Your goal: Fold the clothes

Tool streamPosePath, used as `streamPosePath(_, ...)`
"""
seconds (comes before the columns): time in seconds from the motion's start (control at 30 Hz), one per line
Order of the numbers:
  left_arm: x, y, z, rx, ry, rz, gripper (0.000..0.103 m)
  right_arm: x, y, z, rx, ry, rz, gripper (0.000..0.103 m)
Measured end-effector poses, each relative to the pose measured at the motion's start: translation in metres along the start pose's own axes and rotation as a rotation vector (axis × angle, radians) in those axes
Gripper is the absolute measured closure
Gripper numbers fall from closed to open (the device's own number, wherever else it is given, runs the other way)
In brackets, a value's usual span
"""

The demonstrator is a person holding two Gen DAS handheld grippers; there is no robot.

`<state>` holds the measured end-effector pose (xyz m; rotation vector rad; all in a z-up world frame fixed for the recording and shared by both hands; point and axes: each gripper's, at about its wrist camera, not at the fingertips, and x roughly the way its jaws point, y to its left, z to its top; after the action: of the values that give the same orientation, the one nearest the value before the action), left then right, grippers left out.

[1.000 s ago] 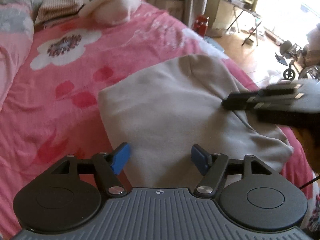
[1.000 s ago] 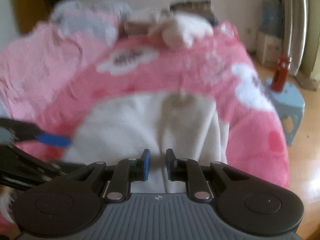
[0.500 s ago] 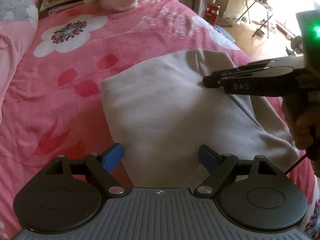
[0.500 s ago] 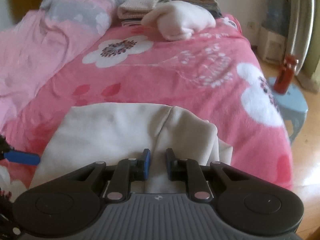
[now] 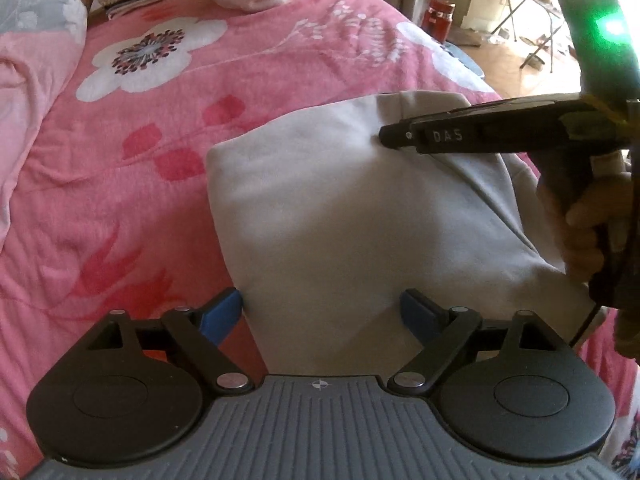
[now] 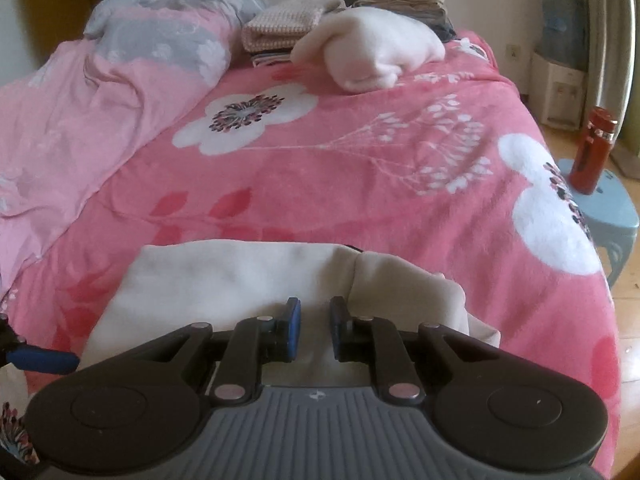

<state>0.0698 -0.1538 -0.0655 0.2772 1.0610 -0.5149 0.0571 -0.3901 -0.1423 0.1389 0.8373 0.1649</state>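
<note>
A folded beige garment (image 5: 340,208), thick like a sweatshirt, lies flat on a pink floral blanket (image 5: 168,128) that covers a bed, near the bed's near edge.

The left gripper (image 5: 322,312) points steeply down over the garment's near left edge. Its jaws are opening and already stand wide, with the cloth lying between the blue pads (image 5: 222,314) but not pinched; the left pad sits just beside the folded edge.

The right gripper (image 6: 314,328) reaches in from the right, held by a person's hand (image 5: 584,224). Its jaws stand a narrow gap apart, over the garment's far right part. Nothing shows between its pads, which appear to hold nothing.

At the far end of the bed sit a cream bundle of clothing (image 6: 372,56) and stacked folded textiles (image 6: 280,28). A rumpled pale pink and grey quilt (image 6: 80,112) lies along the left. Beside the bed, a red bottle (image 6: 592,148) stands on a light blue stool (image 6: 612,208).
</note>
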Motion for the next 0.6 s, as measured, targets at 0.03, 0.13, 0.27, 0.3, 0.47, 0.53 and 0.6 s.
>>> streamPosePath(0.03,0.0,0.0,0.0,-0.001,0.001,0.0,0.015,-0.003,0.002,0.002,0.001,0.006,-0.009,0.087)
streamPosePath(0.13,0.0,0.0,-0.001,-0.007,0.004,0.001,0.014,-0.011,0.006,0.009,0.003,-0.018,-0.008,0.086)
streamPosePath(0.27,0.001,0.0,-0.002,-0.012,0.006,0.003,0.013,0.002,0.002,0.013,0.002,-0.003,-0.047,0.086)
streamPosePath(0.3,0.001,0.0,-0.002,-0.011,0.006,0.003,0.013,0.01,-0.003,0.01,0.019,0.015,-0.039,0.087)
streamPosePath(0.47,0.001,0.001,-0.002,-0.014,0.011,0.004,0.012,0.002,-0.004,0.008,0.031,-0.001,-0.026,0.086)
streamPosePath(0.53,0.002,0.002,-0.002,-0.019,0.014,0.001,0.011,-0.016,-0.005,0.007,0.045,-0.022,-0.001,0.086)
streamPosePath(0.6,0.002,0.002,-0.001,-0.022,0.016,-0.001,0.011,-0.035,-0.006,0.004,0.055,-0.03,0.041,0.086)
